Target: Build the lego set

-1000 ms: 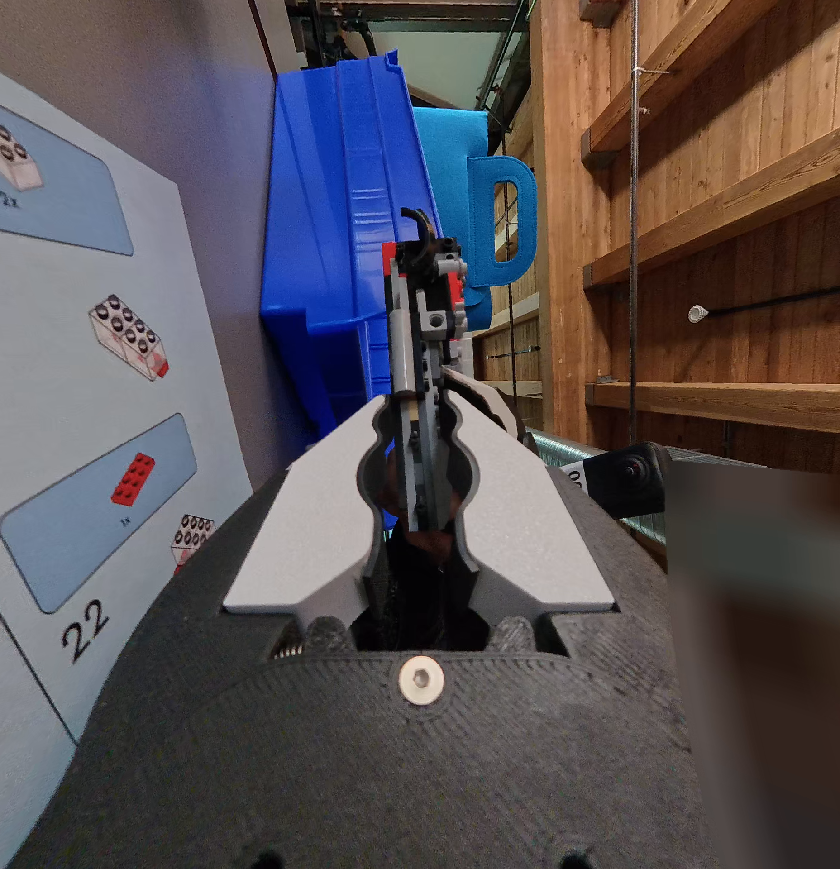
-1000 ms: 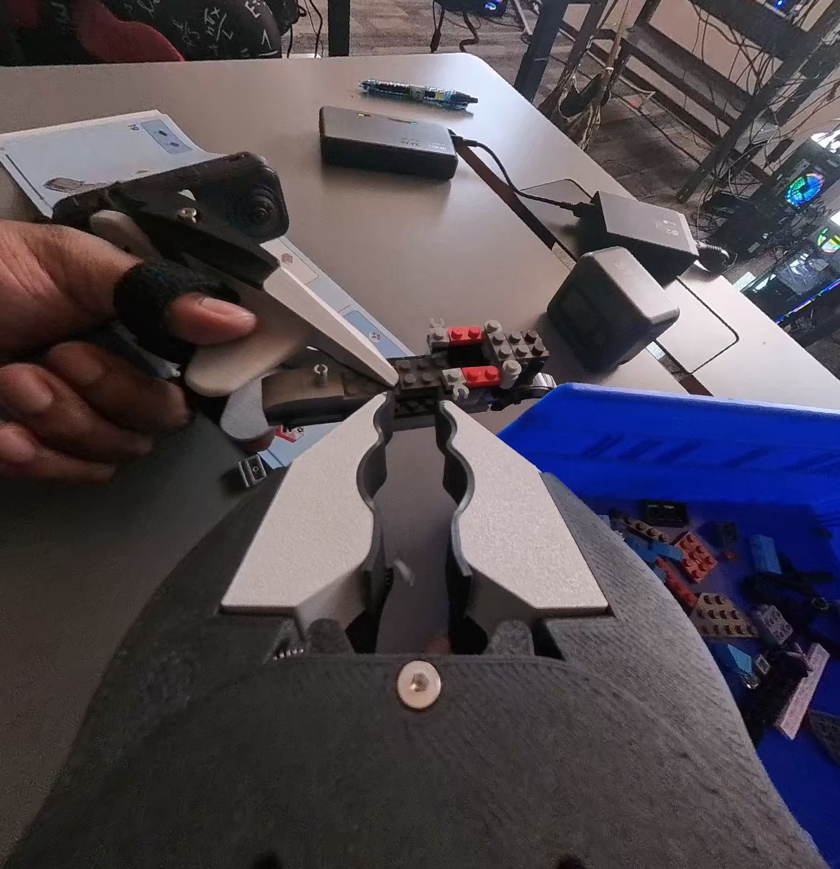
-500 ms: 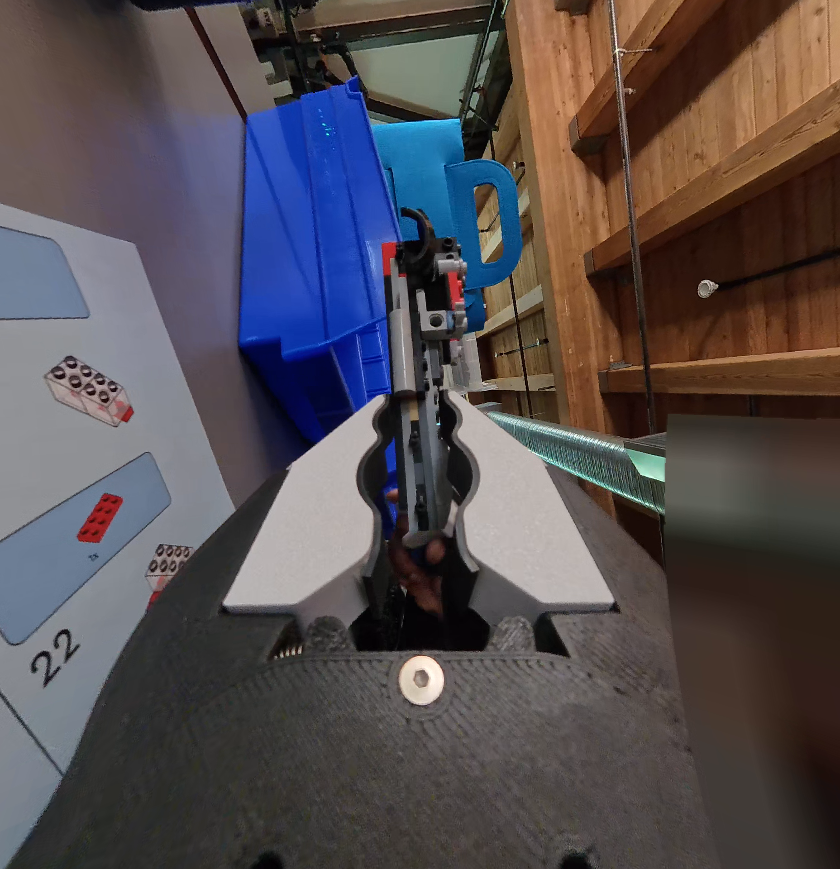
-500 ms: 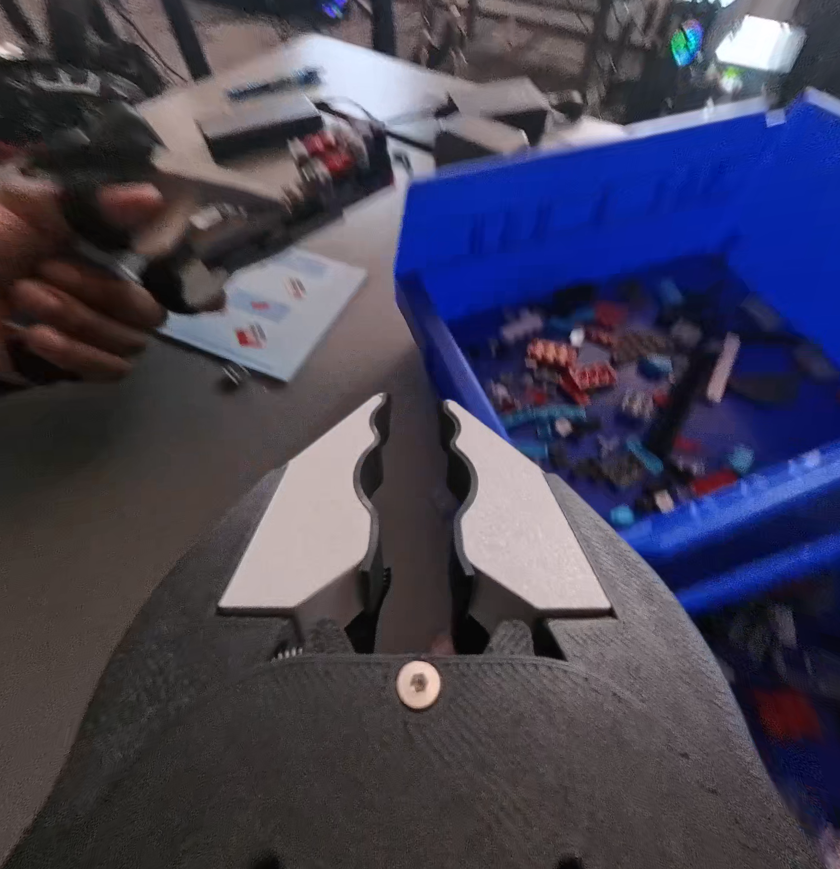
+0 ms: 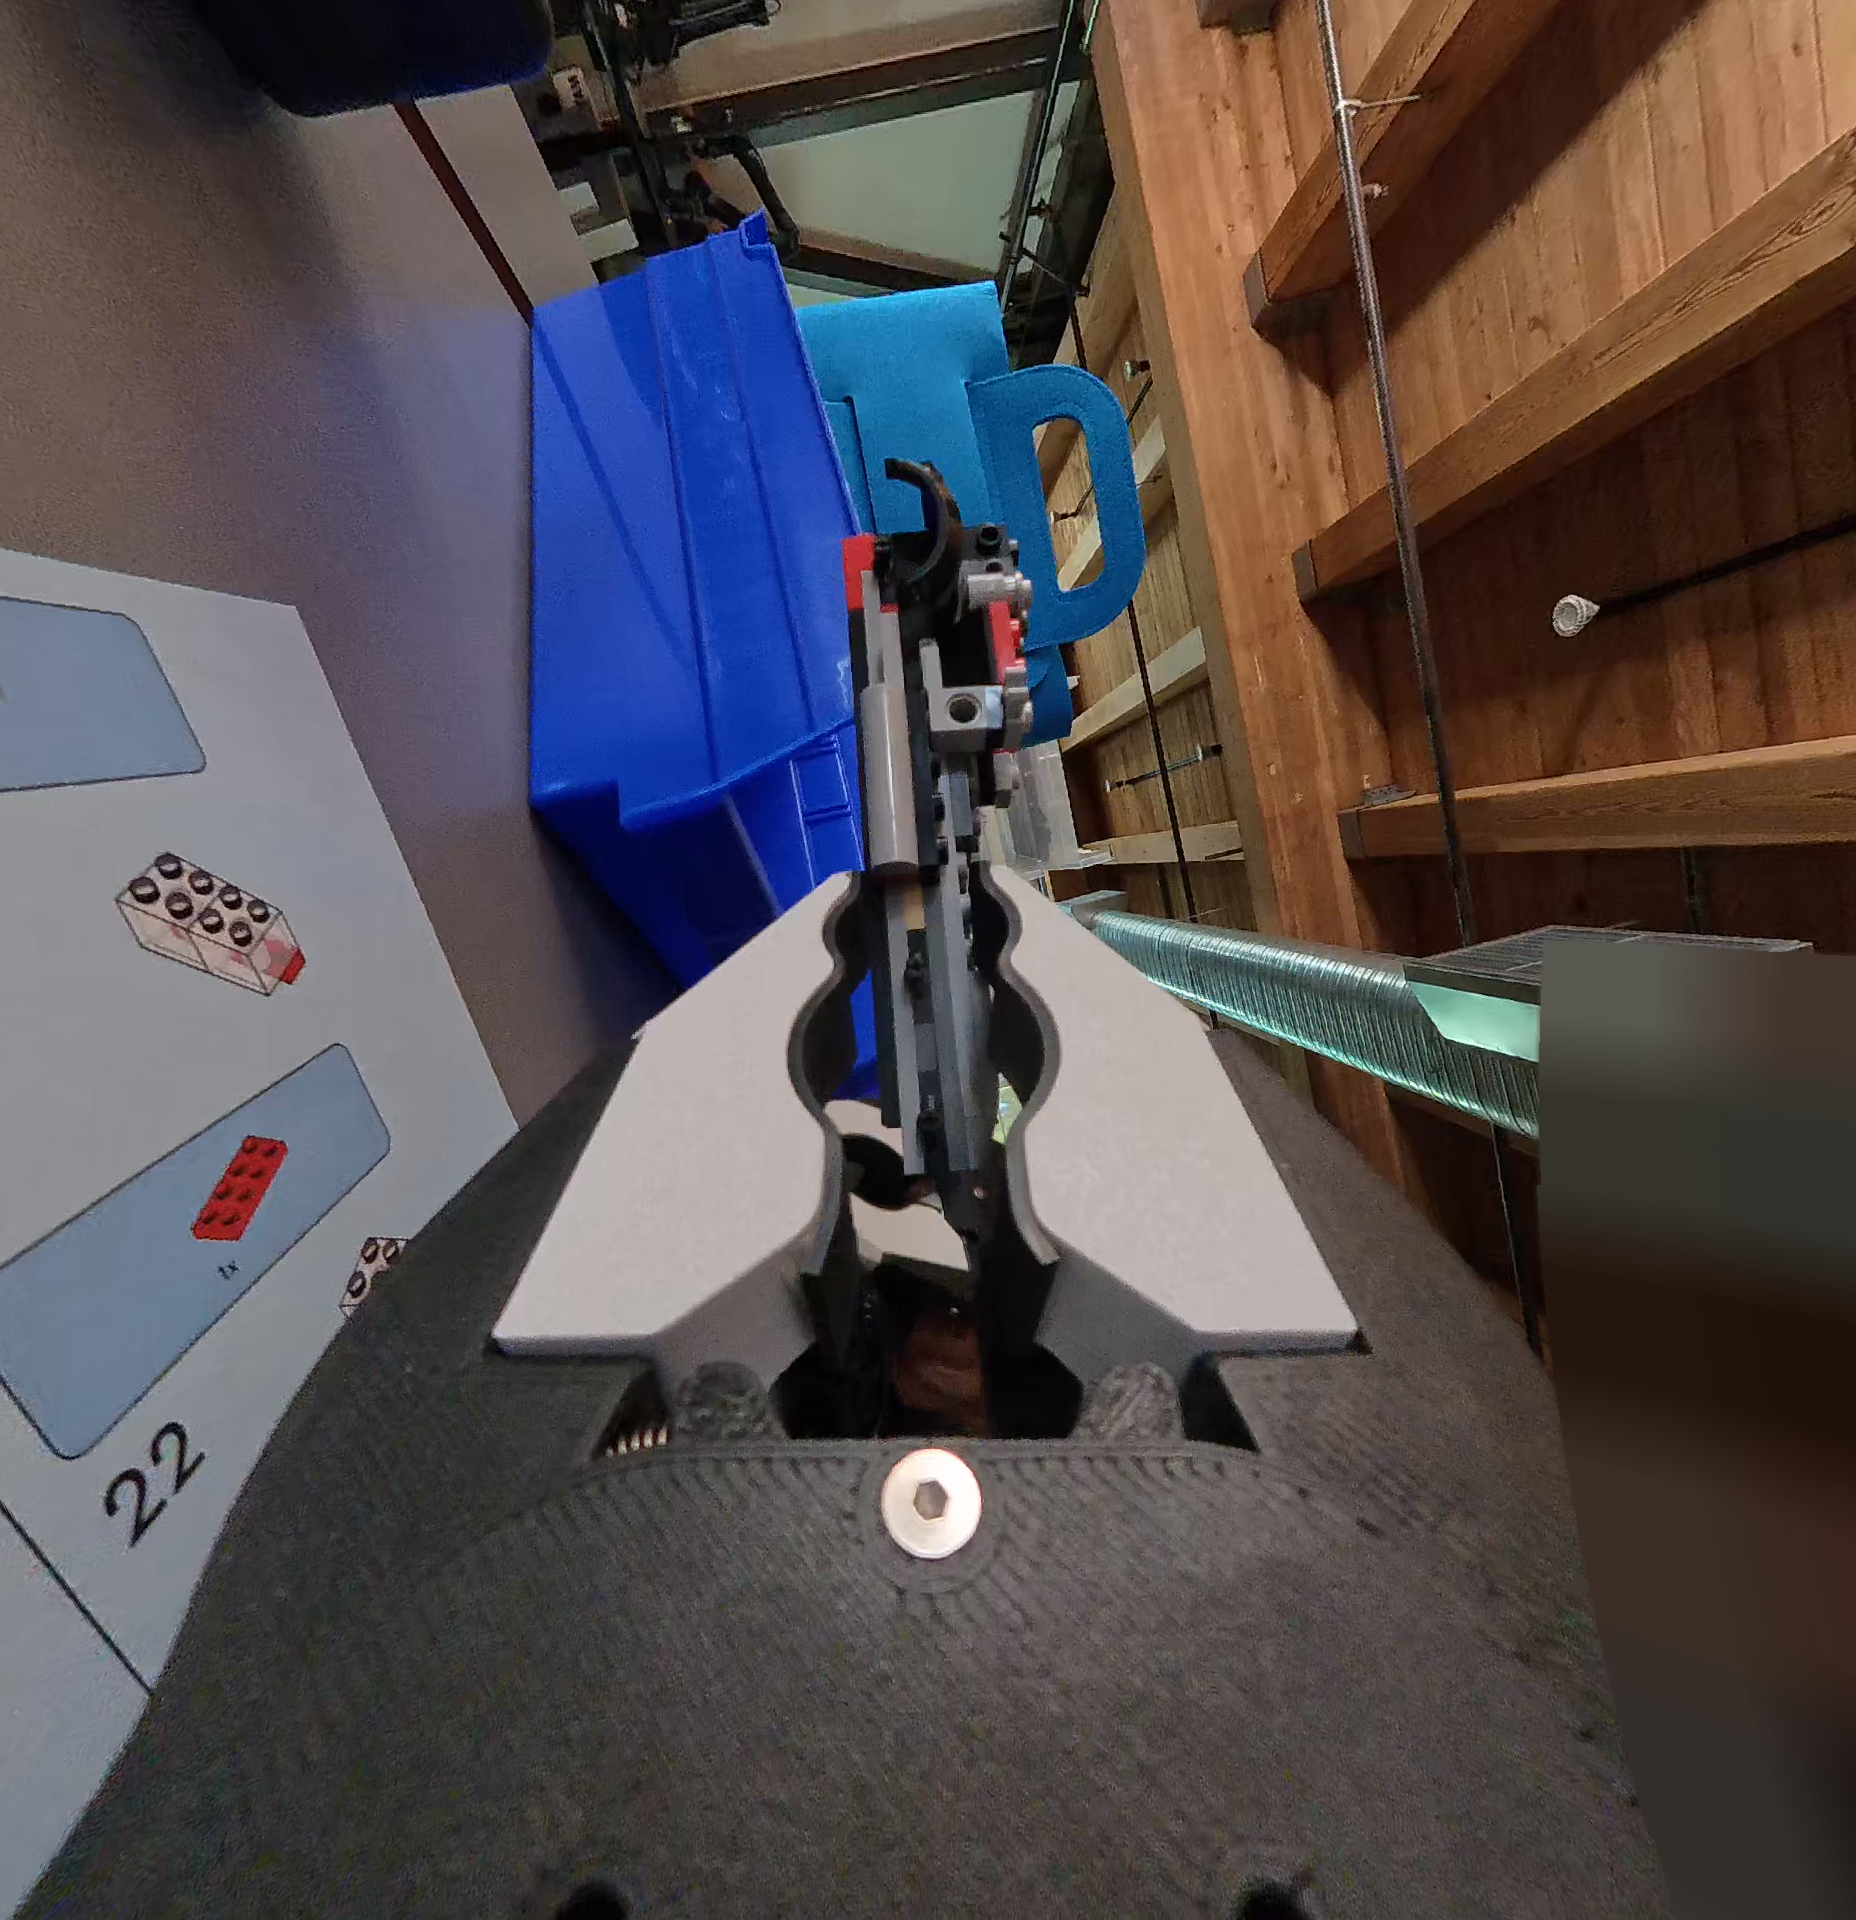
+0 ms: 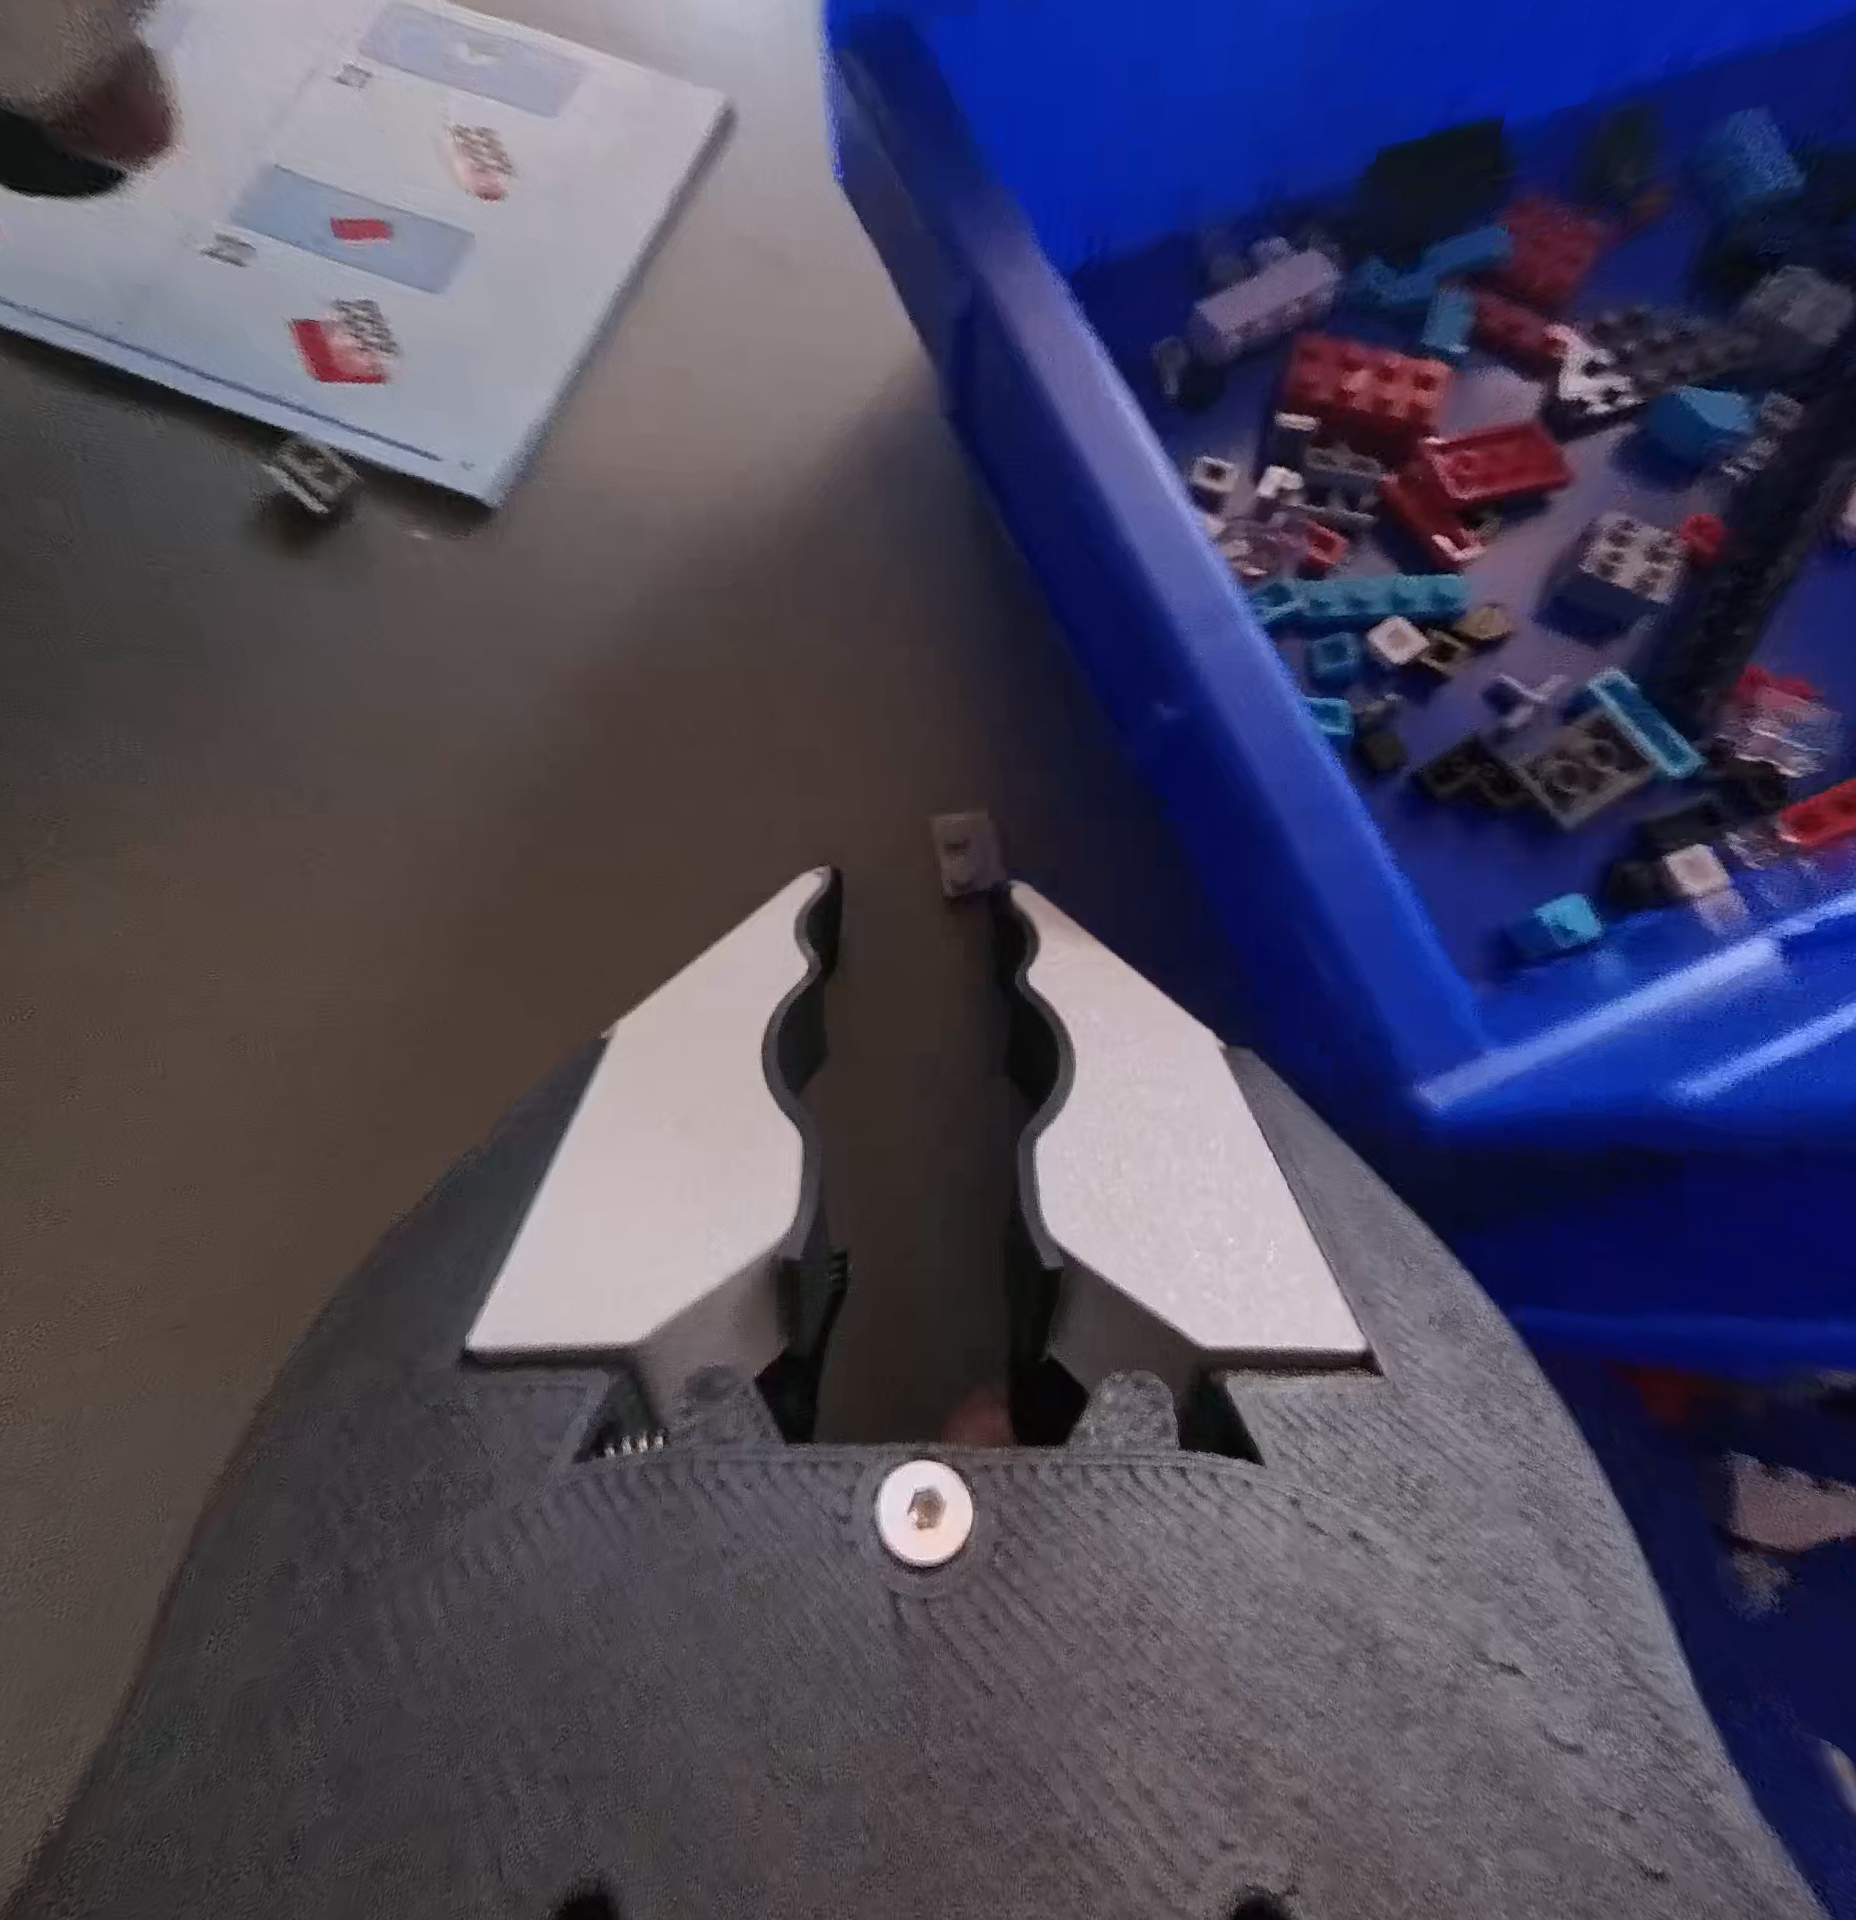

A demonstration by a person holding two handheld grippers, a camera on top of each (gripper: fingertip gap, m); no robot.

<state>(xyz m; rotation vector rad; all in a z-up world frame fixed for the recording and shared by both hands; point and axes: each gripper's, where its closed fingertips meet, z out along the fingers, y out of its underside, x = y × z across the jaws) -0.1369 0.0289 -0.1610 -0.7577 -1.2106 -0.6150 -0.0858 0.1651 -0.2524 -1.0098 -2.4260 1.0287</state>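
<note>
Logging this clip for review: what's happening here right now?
A person is building a lego model with two hand-held grippers. The left hand-held gripper is shut on the partly built grey, black and red model, held up beside the instruction booklet. The right hand-held gripper is open and empty, over the table next to the blue bin of loose bricks, with a small grey piece lying just past its tips.
</note>
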